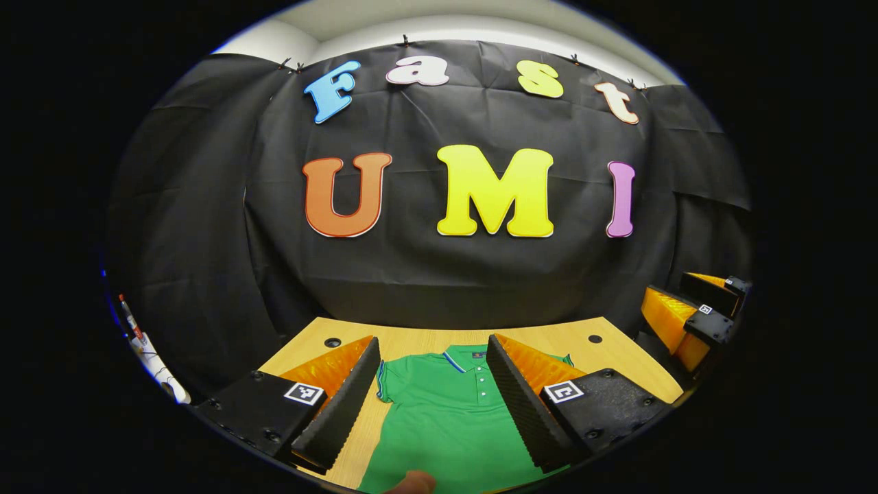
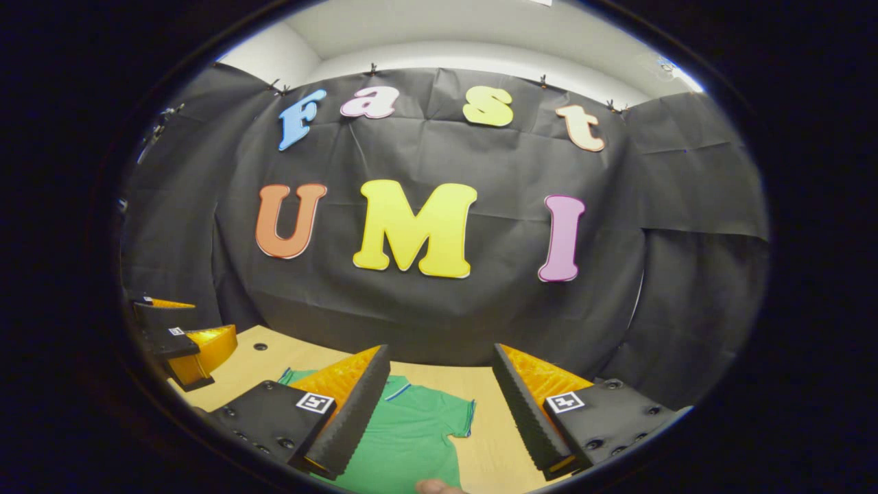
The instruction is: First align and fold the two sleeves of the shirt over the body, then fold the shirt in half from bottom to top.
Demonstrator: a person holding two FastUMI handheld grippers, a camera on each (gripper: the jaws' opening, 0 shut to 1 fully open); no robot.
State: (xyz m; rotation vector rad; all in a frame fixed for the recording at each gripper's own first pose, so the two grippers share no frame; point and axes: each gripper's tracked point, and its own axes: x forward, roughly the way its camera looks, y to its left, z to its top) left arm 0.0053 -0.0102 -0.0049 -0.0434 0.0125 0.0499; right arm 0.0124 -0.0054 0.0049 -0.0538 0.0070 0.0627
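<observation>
Green cloth lies flat on the wooden surface (image 1: 425,339): it is the shirt (image 1: 446,412), a polo with its collar toward the booth wall and its body running toward the person. Both sleeves lie spread out to the sides of the shirt. One sleeve (image 2: 456,415) is clear in the right gripper view, with bare wood just beside it. The other sleeve (image 1: 391,381) is seen in the left gripper view, near the collar (image 1: 456,358).

So I judge that no fold is made yet, and the step in hand is the first one, the sleeves.

The left gripper (image 1: 433,398) hangs above the shirt, over the chest part, with its fingers wide apart and nothing between them. The right gripper (image 2: 442,412) hangs above the shirt's side near the sleeve, its fingers also wide apart and empty. Neither one touches the cloth, as far as I can tell. The right gripper also shows far off in the left gripper view, beyond the shirt's edge.

The next move probably calls for each gripper to come down to the outer edge of the sleeve on its own side of the shirt. The fingers must close on the thin cloth only, not on the body layer below. Then the sleeve must be carried inward over the chest and laid flat and even with the other one.
</observation>
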